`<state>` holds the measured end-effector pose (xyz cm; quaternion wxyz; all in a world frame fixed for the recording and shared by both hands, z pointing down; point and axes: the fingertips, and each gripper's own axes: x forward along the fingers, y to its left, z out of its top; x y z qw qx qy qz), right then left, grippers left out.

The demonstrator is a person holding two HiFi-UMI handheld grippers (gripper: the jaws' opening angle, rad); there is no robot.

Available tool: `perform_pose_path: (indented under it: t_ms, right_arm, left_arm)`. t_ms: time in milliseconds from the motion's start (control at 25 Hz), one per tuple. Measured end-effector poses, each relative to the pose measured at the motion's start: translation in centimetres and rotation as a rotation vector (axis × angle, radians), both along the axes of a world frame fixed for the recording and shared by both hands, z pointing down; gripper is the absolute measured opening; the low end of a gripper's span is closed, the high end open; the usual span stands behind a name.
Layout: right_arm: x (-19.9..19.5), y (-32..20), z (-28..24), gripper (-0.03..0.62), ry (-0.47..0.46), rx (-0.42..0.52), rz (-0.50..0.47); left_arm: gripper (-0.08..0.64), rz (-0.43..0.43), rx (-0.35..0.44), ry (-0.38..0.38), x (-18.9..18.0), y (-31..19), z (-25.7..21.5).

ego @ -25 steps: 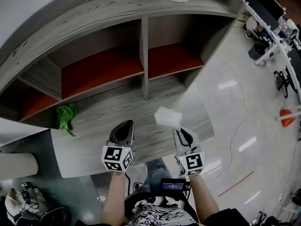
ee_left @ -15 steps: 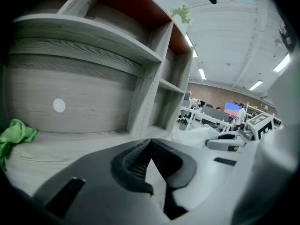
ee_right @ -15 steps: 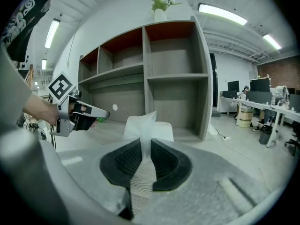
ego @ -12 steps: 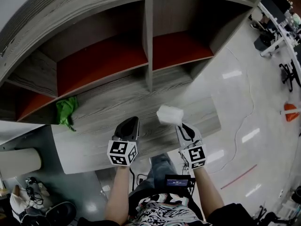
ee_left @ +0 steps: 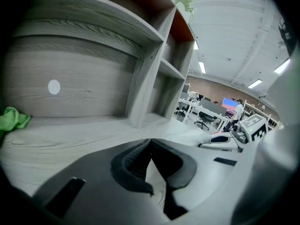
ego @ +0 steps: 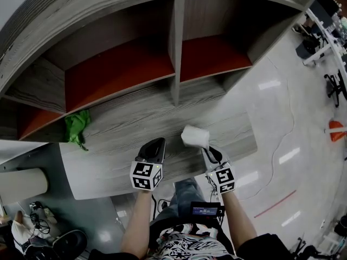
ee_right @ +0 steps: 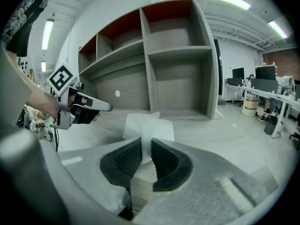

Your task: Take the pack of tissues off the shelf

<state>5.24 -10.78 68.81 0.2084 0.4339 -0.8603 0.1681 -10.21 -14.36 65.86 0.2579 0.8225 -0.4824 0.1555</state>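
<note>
Grey wood fills most of my head view: a shelf (ego: 174, 64) with red-backed compartments and a broad ledge (ego: 124, 124) in front of them, with glossy floor (ego: 271, 123) to the right. Both bare forearms reach forward from the body, side by side, wrists level, so the two grippers sit over the ledge's front edge with their marker cubes facing up at me.

My right gripper (ee_right: 146, 150) has its jaws nearly together, pinching a fold of the white pack (ee_right: 148, 124). The pack sticks out ahead of the pads, outside every compartment, over the front of the ledge near the upright divider. I cannot tell whether its underside touches the wood.

My left gripper (ee_left: 150, 143) points the same way, just beside the right one. Its jaw tips meet and nothing sits between them. A green cloth (ego: 76, 125) lies well off to the left on the ledge.
</note>
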Motion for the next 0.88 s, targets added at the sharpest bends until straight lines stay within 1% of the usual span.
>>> perform_pose_path:
  t_ms: [80, 160, 240, 320, 440, 520, 640, 720, 880]
  right_arm:
    - [-0.2, 0.0, 0.5, 0.051, 0.012, -0.014, -0.008]
    - [-0.3, 0.1, 1.1, 0.051, 0.051, -0.026, -0.03]
    - [-0.3, 0.5, 2.2, 0.051, 0.093, -0.062, -0.052]
    - [0.0, 0.9, 3.1, 0.055, 0.104, -0.1, -0.057]
    - [0.4, 1.1, 3.5, 0.078, 0.07, -0.136, -0.029]
    - [0.5, 1.1, 3.8, 0.112, 0.054, -0.157, -0.016]
    - [0.4, 1.1, 3.8, 0.185, 0.035, -0.179, -0.016]
    - [0.3, 1.2, 3.7, 0.221, 0.026, -0.186, -0.02]
    - [0.4, 1.6, 3.2, 0.233, 0.019, -0.194, -0.03]
  left_arm:
    - [0.008, 0.003, -0.027, -0.003, 0.0, 0.1, 1.0]
    - [0.008, 0.006, -0.045, -0.006, 0.1, 0.4, 1.6]
    - [0.007, 0.01, -0.058, -0.007, 0.2, 0.6, 2.0]
    - [0.007, 0.008, -0.066, 0.003, 0.2, 0.7, 2.1]
    - [0.008, 0.011, -0.069, 0.016, 0.5, 0.5, 1.9]
    - [0.008, 0.017, -0.074, 0.019, 0.5, 0.5, 2.0]
    - [0.008, 0.04, -0.087, 0.034, 0.9, 0.7, 2.0]
    - [0.008, 0.053, -0.093, 0.044, 1.2, 0.8, 1.9]
    - [0.008, 0.07, -0.097, 0.049, 1.7, 0.8, 1.5]
